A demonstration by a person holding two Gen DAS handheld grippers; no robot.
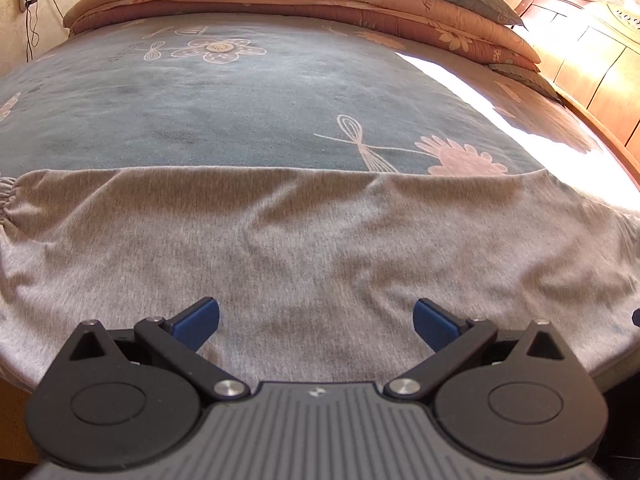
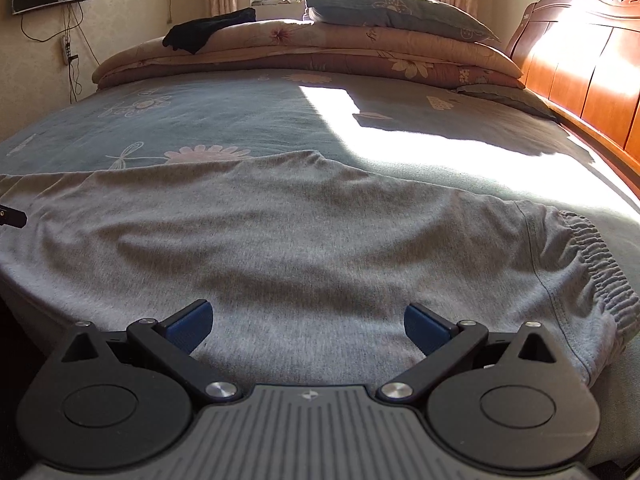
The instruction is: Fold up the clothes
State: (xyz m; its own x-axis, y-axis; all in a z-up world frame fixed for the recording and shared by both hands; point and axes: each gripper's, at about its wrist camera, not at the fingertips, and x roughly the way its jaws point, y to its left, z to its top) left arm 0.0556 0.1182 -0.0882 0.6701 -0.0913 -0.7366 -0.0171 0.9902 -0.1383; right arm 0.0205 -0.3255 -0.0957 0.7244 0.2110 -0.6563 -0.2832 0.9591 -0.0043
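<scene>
A pair of grey knit trousers (image 1: 304, 240) lies flat across the near edge of the bed, running left to right. Its elastic cuff (image 1: 10, 196) shows at the far left in the left wrist view. The elastic waistband (image 2: 600, 268) is at the right in the right wrist view, on the same grey trousers (image 2: 280, 240). My left gripper (image 1: 316, 324) hovers open over the near part of the cloth, blue pads (image 1: 198, 322) wide apart, nothing between them. My right gripper (image 2: 306, 326) is open too, over the cloth near the waistband end.
The bed has a blue flowered cover (image 1: 224, 104). Folded quilts (image 2: 312, 52) and a pillow (image 2: 400, 12) are stacked along the far side, with a black garment (image 2: 208, 34) on top. A wooden headboard (image 2: 580, 64) stands at the right. Bright sunlight falls on the cover's right side.
</scene>
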